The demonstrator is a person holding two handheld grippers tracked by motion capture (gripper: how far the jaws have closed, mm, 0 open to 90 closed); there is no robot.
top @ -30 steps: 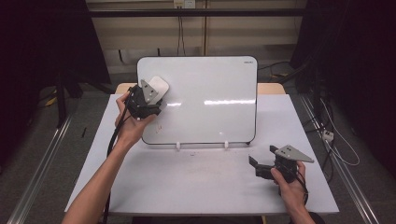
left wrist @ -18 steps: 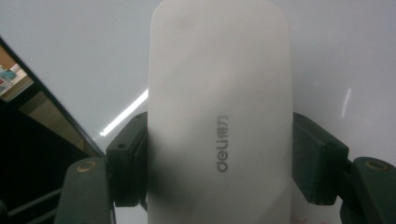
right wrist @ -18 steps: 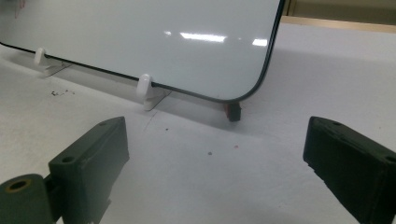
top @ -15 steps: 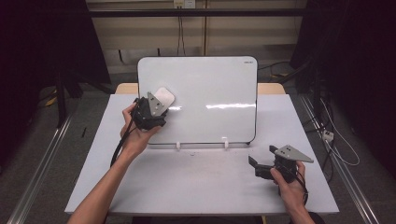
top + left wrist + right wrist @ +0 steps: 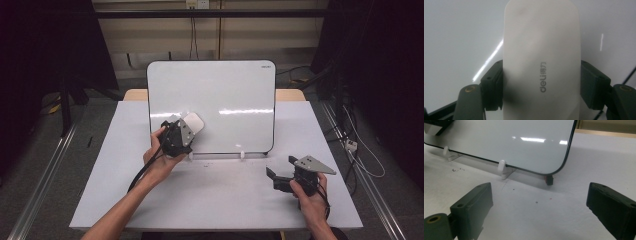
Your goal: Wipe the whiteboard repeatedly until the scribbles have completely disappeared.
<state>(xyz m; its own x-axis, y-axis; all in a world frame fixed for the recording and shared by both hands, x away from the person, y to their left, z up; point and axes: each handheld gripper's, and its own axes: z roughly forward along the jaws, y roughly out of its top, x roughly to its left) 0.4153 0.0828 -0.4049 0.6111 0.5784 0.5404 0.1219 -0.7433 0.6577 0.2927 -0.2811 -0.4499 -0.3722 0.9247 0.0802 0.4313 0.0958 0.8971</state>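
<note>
Eraser [image 5: 541, 62] is pinched by left gripper [image 5: 181, 134] at lower left of board [image 5: 225, 90], centre frame. Right gripper [image 5: 292, 176] is held spread, lower right. Board may be toppled if pressed hard.

You see a white whiteboard [image 5: 220, 105] with a thin black rim, standing on white clips [image 5: 502, 168] on a plain white tabletop [image 5: 215, 200]. Your left claw [image 5: 541, 82] is black and grips a white eraser [image 5: 541, 50] printed with grey "deli" lettering. Your right claw [image 5: 539, 210] is black too, under a grey plate [image 5: 314, 164]
</note>
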